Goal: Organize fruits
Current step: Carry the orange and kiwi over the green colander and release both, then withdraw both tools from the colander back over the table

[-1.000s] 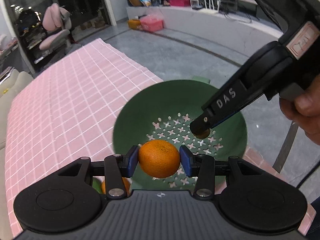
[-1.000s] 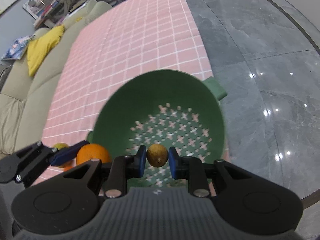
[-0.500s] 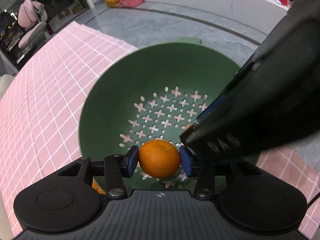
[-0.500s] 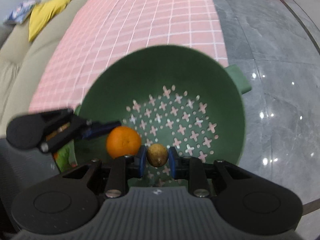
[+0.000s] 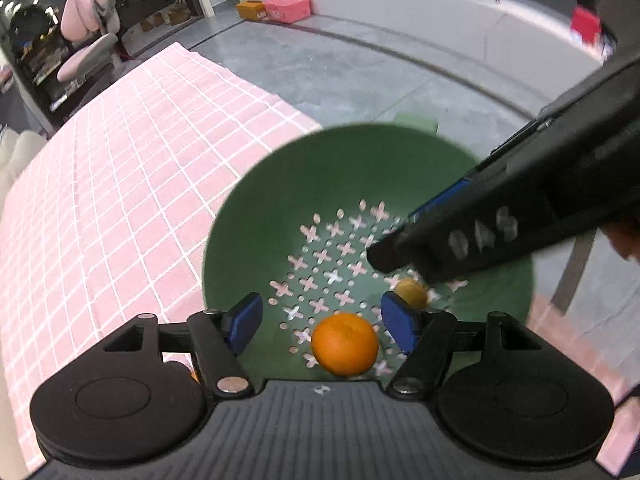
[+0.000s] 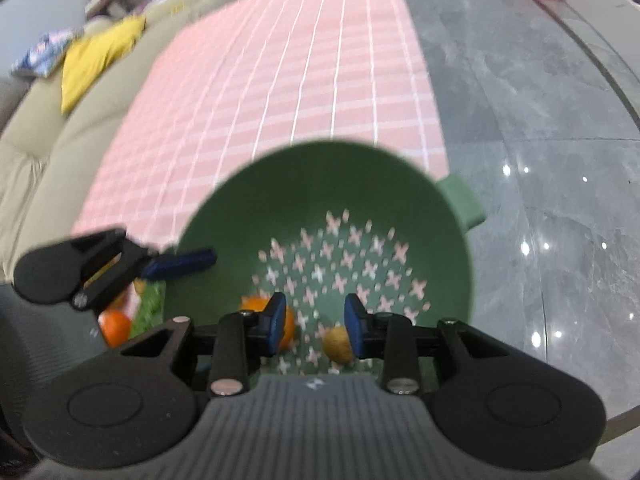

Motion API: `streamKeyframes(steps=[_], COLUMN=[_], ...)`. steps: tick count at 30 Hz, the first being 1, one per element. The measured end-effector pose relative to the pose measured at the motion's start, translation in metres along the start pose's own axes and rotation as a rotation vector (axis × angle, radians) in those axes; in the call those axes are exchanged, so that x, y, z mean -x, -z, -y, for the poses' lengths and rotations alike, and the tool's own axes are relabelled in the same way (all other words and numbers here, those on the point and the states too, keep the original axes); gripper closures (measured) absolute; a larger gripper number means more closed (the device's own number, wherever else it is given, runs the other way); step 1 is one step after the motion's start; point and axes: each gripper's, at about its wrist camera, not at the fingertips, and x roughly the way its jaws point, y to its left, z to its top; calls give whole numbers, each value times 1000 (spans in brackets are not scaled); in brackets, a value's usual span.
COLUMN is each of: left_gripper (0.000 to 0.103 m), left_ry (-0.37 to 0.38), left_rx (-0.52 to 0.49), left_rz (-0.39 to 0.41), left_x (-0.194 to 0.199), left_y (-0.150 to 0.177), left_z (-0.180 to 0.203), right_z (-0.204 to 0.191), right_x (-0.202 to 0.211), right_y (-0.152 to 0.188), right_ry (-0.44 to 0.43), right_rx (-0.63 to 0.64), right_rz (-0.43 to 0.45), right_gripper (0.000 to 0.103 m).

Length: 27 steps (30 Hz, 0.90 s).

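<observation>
A green colander [image 5: 280, 200] [image 6: 400, 184] stands at the corner of the pink checked tablecloth [image 5: 120, 168]. An orange [image 5: 345, 344] lies loose on its perforated floor, partly hidden by a finger in the right wrist view [image 6: 287, 328]. A small yellow-brown fruit [image 5: 412, 292] [image 6: 337, 345] lies beside it. My left gripper [image 5: 320, 320] is open above the orange. My right gripper [image 6: 315, 326] is open above the small fruit and reaches in from the right in the left wrist view [image 5: 460, 240].
Another orange [image 6: 115, 327] and something green [image 6: 150, 300] lie on the cloth left of the colander. The table edge and grey stone floor [image 6: 540, 120] are right beside the colander. A beige sofa [image 6: 36, 152] with a yellow cushion [image 6: 94, 56] runs along the left.
Both grippers have opened. The orange and the small fruit have dropped onto the colander floor. Both grippers have risen and pulled back a little.
</observation>
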Motion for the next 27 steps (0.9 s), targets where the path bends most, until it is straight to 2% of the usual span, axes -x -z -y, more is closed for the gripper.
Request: streamKeyframes(steps=[7,14,20,27], left_gripper=[23,23,21,21], left_ry=[-2,-75,-123,-150], left_rx=[122,294,374,463], left_rz=[92,158,186,185], left_x=[58,126,166,179], left_y=[17,74,127,185], left_z=[-24,-57,-79,-96], right_z=[2,-30,-50,-91], right_x=[34,61,78,71], right_y=[3,26,51,93], right_ry=[0,70,57,38], right_rx=[-39,107,135,151], right_rz=[126,226,269,249], right_gripper=[73,70,66,65])
